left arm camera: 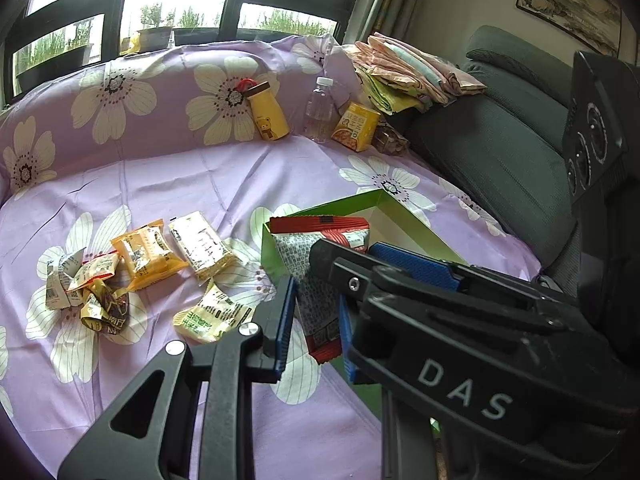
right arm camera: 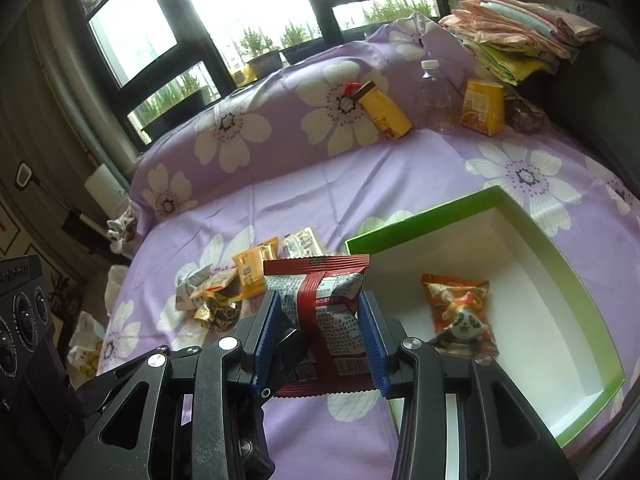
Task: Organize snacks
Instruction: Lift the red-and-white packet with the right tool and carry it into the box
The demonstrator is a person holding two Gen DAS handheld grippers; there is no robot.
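1. Loose snacks (left arm camera: 136, 264) lie on the purple sheet (left arm camera: 168, 184) at my left view's lower left; a bottle (left arm camera: 319, 110) and carton (left arm camera: 356, 126) stand upper centre.
2. The green box (right arm camera: 532, 236) at my right view's right holds an orange packet (right arm camera: 460, 312).
3. My right gripper (right arm camera: 320, 324) clamps the red packet (right arm camera: 320, 300) just left of the box.
4. My left gripper (left arm camera: 316, 320) is closed on the same packet's lower end, angled downward; the right gripper crosses its view.
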